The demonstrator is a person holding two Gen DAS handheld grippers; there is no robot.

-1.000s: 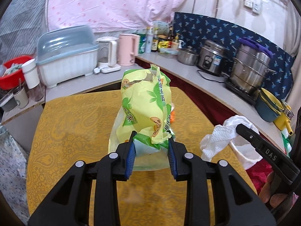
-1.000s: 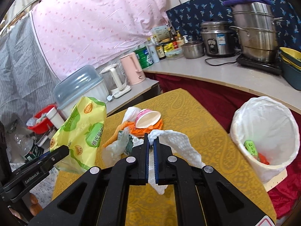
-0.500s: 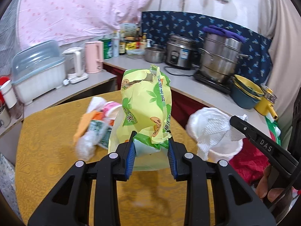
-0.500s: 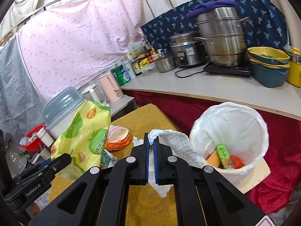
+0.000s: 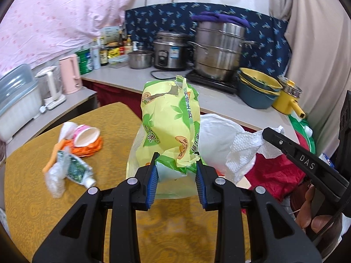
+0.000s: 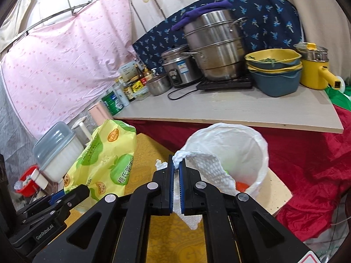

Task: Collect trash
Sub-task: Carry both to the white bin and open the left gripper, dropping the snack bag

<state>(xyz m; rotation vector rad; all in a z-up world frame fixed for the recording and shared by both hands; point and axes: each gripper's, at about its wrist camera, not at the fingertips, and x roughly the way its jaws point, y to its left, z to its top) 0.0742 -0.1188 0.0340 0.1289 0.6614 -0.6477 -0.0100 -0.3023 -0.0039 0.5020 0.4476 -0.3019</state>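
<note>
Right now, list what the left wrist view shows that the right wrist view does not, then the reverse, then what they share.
Only the left wrist view: leftover trash on the yellow table, namely a pink cup, an orange wrapper and a squeezed tube.

Only the right wrist view: the inside of the white-lined bin, with orange and green scraps.

Both: the yellow-green bag clamped in the left gripper, and the paper towel pinched in the right gripper.

Counted: one green-yellow wrapper (image 5: pixel 169 122), one paper towel (image 6: pixel 210 171), one lined bin (image 6: pixel 245 140), two kettles (image 5: pixel 69 74), one steamer pot (image 5: pixel 219 50).
</note>
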